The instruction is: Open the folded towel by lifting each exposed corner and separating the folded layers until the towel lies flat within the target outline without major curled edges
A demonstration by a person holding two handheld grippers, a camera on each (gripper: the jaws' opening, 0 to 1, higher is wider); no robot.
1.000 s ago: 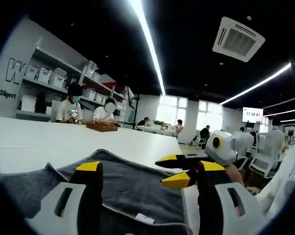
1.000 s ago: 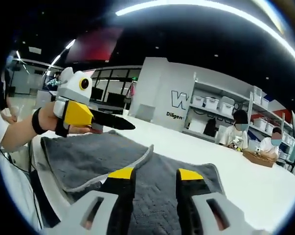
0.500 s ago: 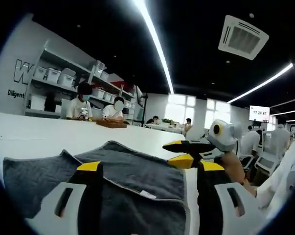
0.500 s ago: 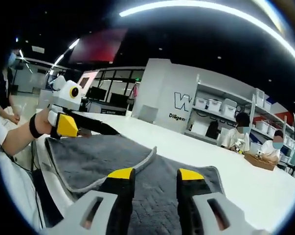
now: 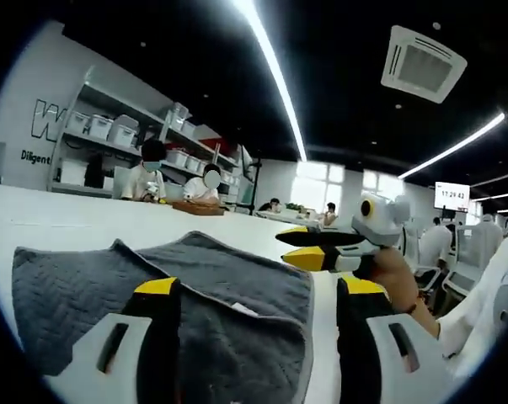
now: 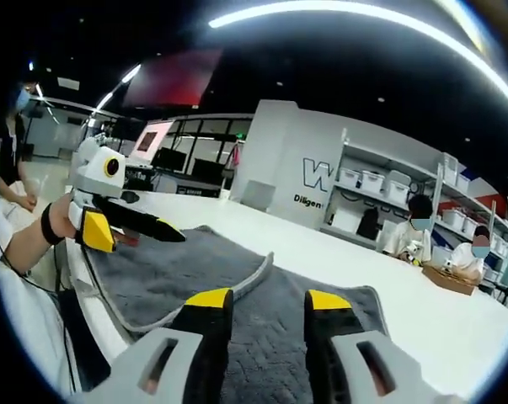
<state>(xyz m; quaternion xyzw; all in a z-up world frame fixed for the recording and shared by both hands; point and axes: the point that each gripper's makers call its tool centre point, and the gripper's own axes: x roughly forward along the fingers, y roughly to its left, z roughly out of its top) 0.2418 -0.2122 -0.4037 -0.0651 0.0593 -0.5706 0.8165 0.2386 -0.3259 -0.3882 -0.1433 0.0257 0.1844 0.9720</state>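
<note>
Towel [image 5: 211,295] spread wider (two grippers).

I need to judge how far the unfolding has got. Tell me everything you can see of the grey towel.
The towel is dark grey, quilted-looking cloth with a lighter bound edge and a small white tag. It lies on the white table, still partly folded: one layer overlaps another, its edge curving across the cloth in the right gripper view. Both grippers, left gripper and right gripper, hover open above it; contact cannot be told.
</note>
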